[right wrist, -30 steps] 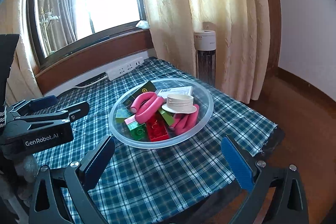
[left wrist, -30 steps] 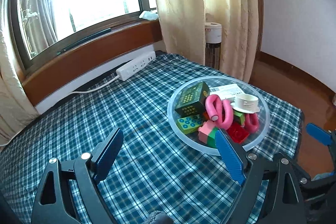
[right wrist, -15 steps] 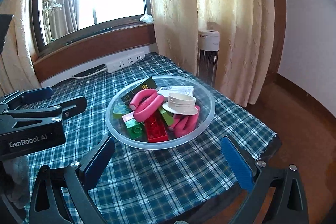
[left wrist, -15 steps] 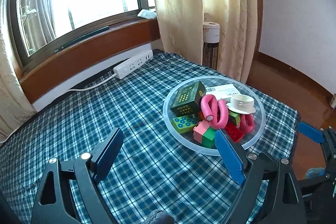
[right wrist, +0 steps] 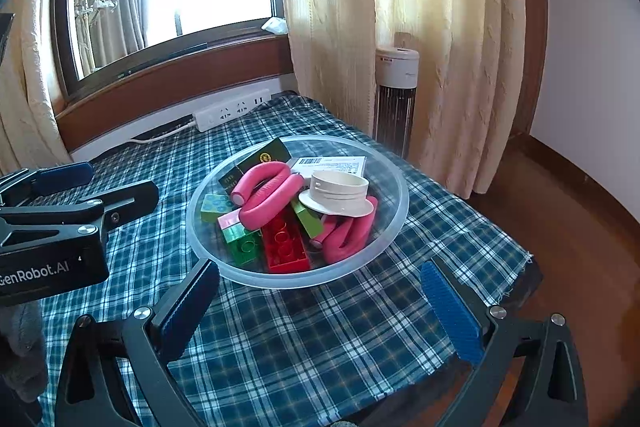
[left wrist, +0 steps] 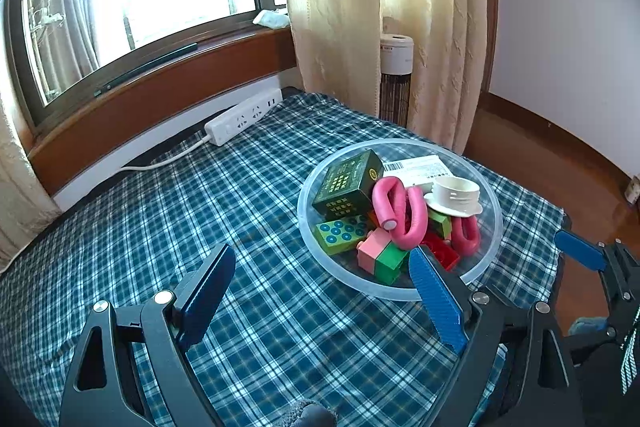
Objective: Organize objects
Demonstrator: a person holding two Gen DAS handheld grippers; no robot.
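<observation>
A clear plastic bowl (left wrist: 305, 195) (right wrist: 396, 183) stands on the blue checked cloth (left wrist: 160, 227). It holds a dark green box (left wrist: 348, 183), pink foam curlers (left wrist: 394, 205) (right wrist: 268, 191), a white cap (left wrist: 456, 195) (right wrist: 340, 193), a printed card (left wrist: 416, 167), a red brick (right wrist: 284, 247) and green and pink bricks (left wrist: 380, 257). My left gripper (left wrist: 320, 259) (right wrist: 122, 179) hangs open and holds nothing, just short of the bowl's near left rim. My right gripper (right wrist: 320, 273) is also open with nothing in it, in front of the bowl's near rim; one of its fingers (left wrist: 580, 254) shows at the right in the left wrist view.
A white power strip (left wrist: 244, 115) (right wrist: 230, 113) lies at the back of the cloth under the window sill. A white tower heater (right wrist: 396, 87) stands behind the table by the curtain. The cloth ends close to the right of the bowl, with wooden floor (right wrist: 560, 207) beyond.
</observation>
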